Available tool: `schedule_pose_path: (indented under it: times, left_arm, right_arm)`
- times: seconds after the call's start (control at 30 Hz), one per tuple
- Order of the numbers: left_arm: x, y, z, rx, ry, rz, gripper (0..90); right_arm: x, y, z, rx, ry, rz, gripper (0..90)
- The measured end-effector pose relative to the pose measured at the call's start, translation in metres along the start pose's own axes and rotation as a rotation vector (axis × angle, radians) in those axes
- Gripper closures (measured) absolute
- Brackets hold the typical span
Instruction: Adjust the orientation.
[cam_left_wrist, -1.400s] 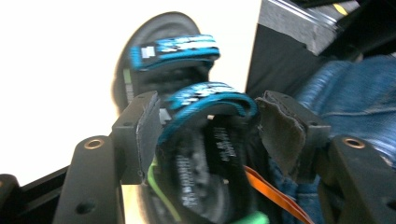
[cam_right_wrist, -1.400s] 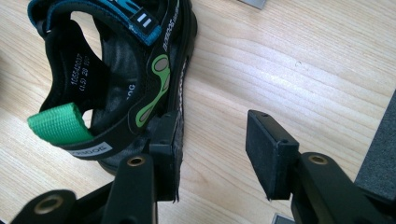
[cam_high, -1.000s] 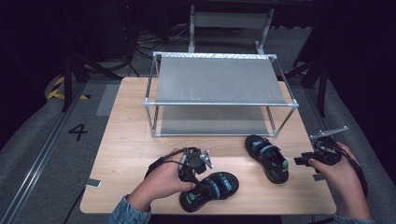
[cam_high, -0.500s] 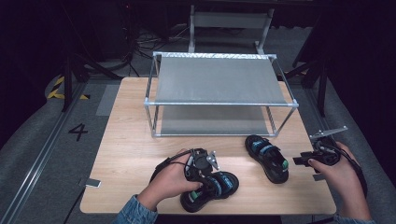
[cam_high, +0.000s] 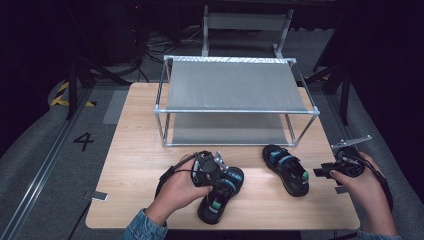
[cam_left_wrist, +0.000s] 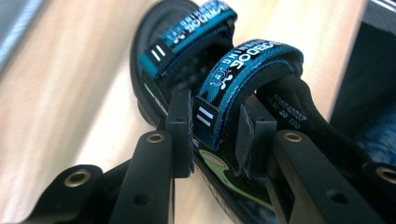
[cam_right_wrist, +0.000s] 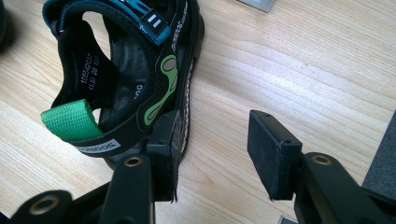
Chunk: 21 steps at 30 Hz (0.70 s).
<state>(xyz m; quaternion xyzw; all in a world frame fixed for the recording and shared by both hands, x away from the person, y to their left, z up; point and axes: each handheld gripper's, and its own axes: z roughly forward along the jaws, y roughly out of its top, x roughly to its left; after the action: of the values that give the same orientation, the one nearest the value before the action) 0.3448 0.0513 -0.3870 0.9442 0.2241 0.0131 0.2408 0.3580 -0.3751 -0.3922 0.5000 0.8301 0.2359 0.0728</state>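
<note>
Now squeezing in on the near sandal (cam_high: 220, 192) with the left gripper (cam_high: 214, 176), jaws having just been closing, one pad on each side of the blue strap (cam_left_wrist: 233, 77) and pressing on it. Lying on the wooden table (cam_high: 135, 150) near the front edge, this sandal, toe end pointing toward the metal rack (cam_high: 235, 100). Showing up close in the left gripper view too, the same sandal (cam_left_wrist: 196, 70), black with blue straps and a bit of green on its side.

Waiting off at the right edge of the table, the right gripper (cam_high: 332, 172), jaws about half open and holding nothing. Resting flat on the wood just left of it, the second sandal (cam_high: 286, 169). Sitting right next to the heel of that sandal (cam_right_wrist: 126, 84) in the right gripper view, the one pad (cam_right_wrist: 168, 144), maybe just touching, hard to tell. Standing over bare wood, the other pad (cam_right_wrist: 273, 149). Sticking out at the heel, a green loop (cam_right_wrist: 70, 119).
</note>
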Motion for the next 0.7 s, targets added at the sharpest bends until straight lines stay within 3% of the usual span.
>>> schedule_pose_path:
  times: [0.4,0.57,0.7]
  left_arm:
    - [0.021,-0.002,-0.018,-0.11,0.057,-0.191,70.4]
    - [0.023,0.0,-0.025,-0.12,0.069,-0.238,70.5]
    - [0.022,0.003,-0.031,-0.137,0.089,-0.241,70.5]
  right_arm:
    - [0.0,0.0,0.001,0.002,0.005,0.005,56.1]
    - [0.001,0.0,0.0,0.001,0.005,0.007,56.2]
    - [0.0,0.0,-0.001,-0.001,0.003,0.007,56.3]
